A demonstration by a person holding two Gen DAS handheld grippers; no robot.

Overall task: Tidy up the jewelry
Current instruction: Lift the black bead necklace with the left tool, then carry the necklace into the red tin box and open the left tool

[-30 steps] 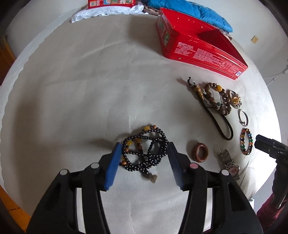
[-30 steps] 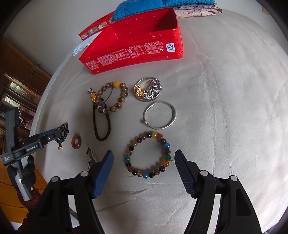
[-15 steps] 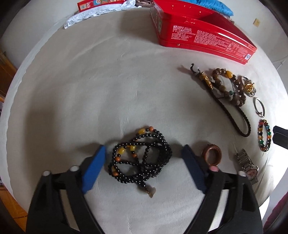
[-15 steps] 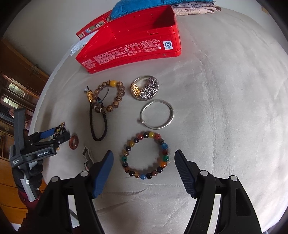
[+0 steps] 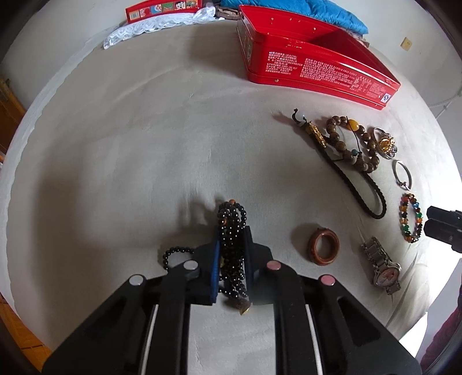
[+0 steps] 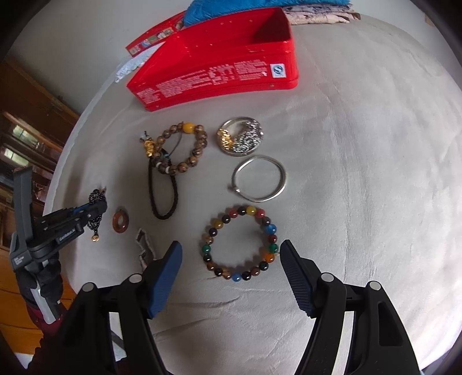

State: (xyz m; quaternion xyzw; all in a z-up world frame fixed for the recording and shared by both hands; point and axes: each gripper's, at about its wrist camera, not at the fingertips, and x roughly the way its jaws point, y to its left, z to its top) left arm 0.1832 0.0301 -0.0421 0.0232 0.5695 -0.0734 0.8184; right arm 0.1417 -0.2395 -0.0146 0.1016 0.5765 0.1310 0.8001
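The black bead necklace is bunched up between the blue pads of the left gripper, which is clamped tight on it; one loop spills out to the left onto the pale cloth, and a small gold pendant dangles underneath. From the other side the strand can be seen hanging from the closed fingers, its beads trailing below them.

Just to the right of it lies a reddish-brown ring, and beyond that a metal wristwatch. The right gripper hovers with its jaws spread wide on either side of a multicoloured bead bracelet, which lies flat on the cloth, touched by neither pad.

Further back sit a plain silver bangle, a silver dish-like piece with a gold charm, and a brown wooden bead bracelet tangled with a black braided cord. Behind them all the open red tin stands, and a blue cloth lies behind it.
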